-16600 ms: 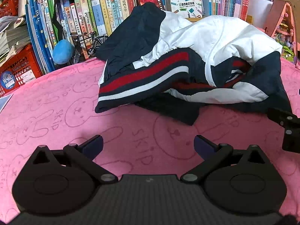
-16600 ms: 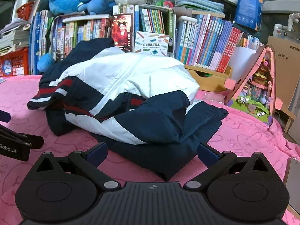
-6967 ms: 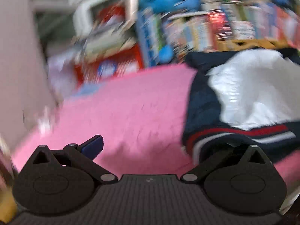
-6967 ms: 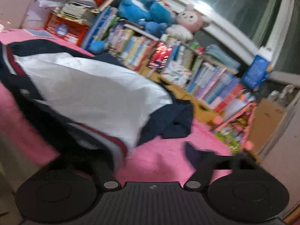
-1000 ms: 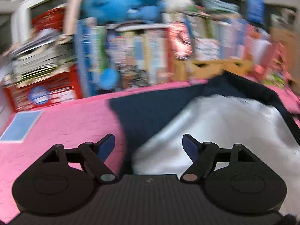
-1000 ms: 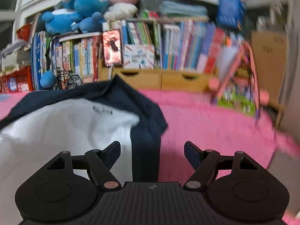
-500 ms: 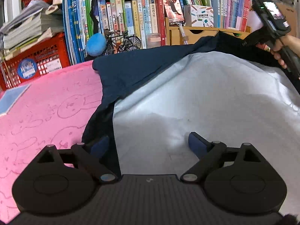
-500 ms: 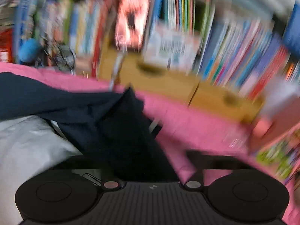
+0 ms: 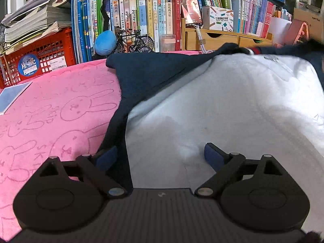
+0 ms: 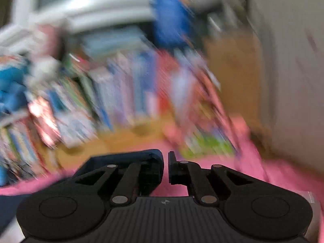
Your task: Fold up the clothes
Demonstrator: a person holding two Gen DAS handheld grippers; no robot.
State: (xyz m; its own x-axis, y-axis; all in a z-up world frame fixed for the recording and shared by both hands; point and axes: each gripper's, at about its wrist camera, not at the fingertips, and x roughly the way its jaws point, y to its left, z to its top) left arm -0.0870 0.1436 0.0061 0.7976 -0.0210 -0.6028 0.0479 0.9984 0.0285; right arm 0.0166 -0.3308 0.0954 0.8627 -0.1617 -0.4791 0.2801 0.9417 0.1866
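A navy and white jacket (image 9: 222,105) lies spread on the pink bunny-print blanket (image 9: 60,111), white back panel up and a navy sleeve (image 9: 141,75) reaching left. My left gripper (image 9: 158,156) hovers open low over the jacket's near left part, its left finger at the navy edge and nothing pinched. The right wrist view is heavily blurred by motion. There my right gripper (image 10: 166,162) is shut, with navy jacket fabric (image 10: 125,158) bunched at its left finger. The jacket's far right corner (image 9: 303,50) looks raised.
Rows of books (image 9: 141,20) line the back, with a red crate (image 9: 36,60) of papers at left. A toy bicycle (image 9: 133,42), a blue plush ball (image 9: 105,42) and a wooden drawer box (image 9: 212,38) stand at the blanket's far edge. A blue notebook (image 9: 10,99) lies far left.
My right gripper has shut on the navy fabric and is swinging fast, so its view smeared. The jacket's far right corner rose. My left gripper has barely moved.
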